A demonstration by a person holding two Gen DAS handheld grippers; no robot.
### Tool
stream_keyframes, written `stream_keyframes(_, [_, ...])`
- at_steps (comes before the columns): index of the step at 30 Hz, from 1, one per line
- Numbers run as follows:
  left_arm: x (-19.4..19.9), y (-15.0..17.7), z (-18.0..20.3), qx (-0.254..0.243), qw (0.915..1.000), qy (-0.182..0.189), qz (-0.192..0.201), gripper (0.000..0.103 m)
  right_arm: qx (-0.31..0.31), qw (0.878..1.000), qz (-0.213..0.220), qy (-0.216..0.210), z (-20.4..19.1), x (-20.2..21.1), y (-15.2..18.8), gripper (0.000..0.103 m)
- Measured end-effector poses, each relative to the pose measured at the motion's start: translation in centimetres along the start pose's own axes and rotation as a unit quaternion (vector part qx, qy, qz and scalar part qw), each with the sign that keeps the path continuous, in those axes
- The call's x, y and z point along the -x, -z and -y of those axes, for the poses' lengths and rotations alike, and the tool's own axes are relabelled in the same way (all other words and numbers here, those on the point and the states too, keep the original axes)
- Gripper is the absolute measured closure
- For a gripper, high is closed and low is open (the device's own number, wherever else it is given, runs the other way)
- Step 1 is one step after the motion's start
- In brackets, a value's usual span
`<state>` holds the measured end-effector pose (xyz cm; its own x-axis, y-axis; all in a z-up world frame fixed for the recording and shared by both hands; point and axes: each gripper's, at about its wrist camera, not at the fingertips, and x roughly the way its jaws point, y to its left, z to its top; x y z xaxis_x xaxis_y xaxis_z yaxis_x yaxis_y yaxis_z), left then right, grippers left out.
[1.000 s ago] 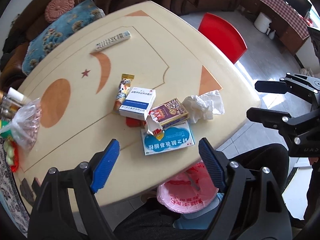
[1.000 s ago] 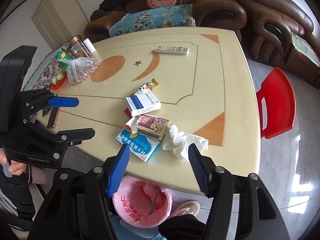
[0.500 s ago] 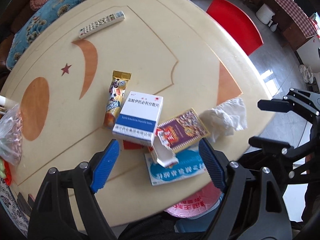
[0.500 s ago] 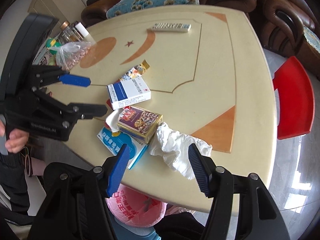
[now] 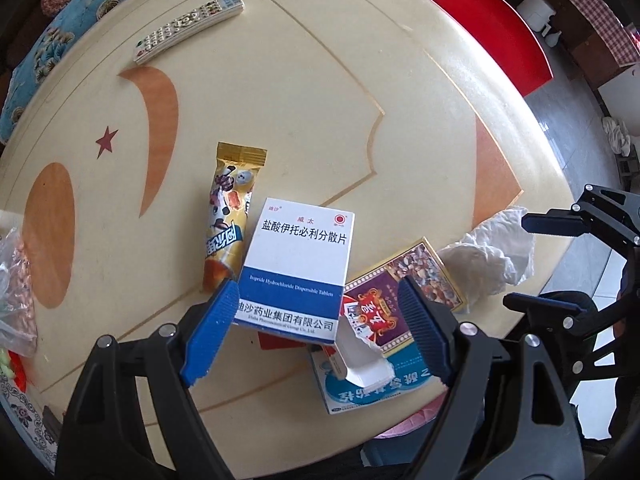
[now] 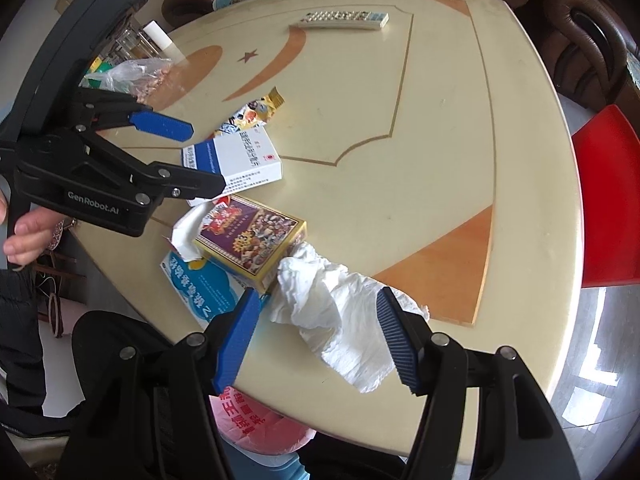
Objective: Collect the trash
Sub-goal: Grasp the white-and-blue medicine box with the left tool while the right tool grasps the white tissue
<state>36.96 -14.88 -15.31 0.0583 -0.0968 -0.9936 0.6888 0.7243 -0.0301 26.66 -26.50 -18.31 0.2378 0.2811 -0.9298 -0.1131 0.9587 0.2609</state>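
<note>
We are in a living room with brown leather sofas, leaning over a cream table [image 5: 360,92] inlaid with an orange moon and a red star; a red chair [image 6: 608,200] stands at its far side and a remote control [image 5: 188,26] lies well apart from the clutter. The trash sits bunched near our edge: a white-and-blue medicine box [image 5: 298,276], a snack wrapper [image 5: 228,220] just beside it, a torn-open purple card box [image 6: 252,240] lying on a flat blue packet [image 6: 200,288], and a crumpled tissue [image 6: 340,320] touching the card box. A pink bin bag [image 6: 260,420] waits below the table rim.

We judge all of it light. The medicine box is stiff cardboard but probably empty, so we would pinch across its short sides gently to avoid crushing it. The tissue is soft and shapeless; closing on its thickest bunch should hold it. The wrapper's foil looks slippery.

The left hand-held gripper [image 5: 316,332] is spread wide, its pads bracketing the near end of the medicine box. The right hand-held gripper [image 6: 320,336] is equally wide, straddling the tissue. Neither holds anything.

Compared with a second ago, both grippers have dropped much closer to the table, each now lined up on its own item.
</note>
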Motion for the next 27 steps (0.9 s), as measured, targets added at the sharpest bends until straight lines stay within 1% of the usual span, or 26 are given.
stream_keyframes(2, [-0.5, -0.3, -0.2, -0.004, 1.0, -0.004, -0.006, 0.024, 0.002, 1.0, -0.004, -0.001, 0.1, -0.5, -0.1, 0.043])
stream_keyframes(7, [-1.7, -1.0, -0.8, -0.002, 0.9998, 0.007, -0.02, 0.024, 0.006, 1.0, -0.01, 0.0, 0.1, -1.3, -0.3, 0.043])
stream_keyframes(10, [-2.4, -1.3, -1.0, -0.002, 0.9996, 0.003, -0.026, 0.023, 0.007, 1.0, -0.014, 0.0, 0.2, -1.7, -0.4, 0.043])
stream_keyframes(17, [-4.1, -2.0, -1.6, 0.003, 0.9989, 0.015, -0.045, 0.023, 0.008, 1.0, -0.019, 0.001, 0.4, -2.7, -0.6, 0.043])
stream_keyframes(21, [-4.9, -2.1, -1.8, 0.004, 0.9986, 0.02, -0.05, 0.023, 0.007, 1.0, -0.019, 0.004, 0.5, -3.1, -0.7, 0.043])
stream_keyframes(27, [-5.8, -2.2, -1.5, 0.0, 0.9983, 0.017, -0.055, 0.023, 0.016, 1.0, -0.016, 0.018, 0.3, -3.5, -0.7, 0.043])
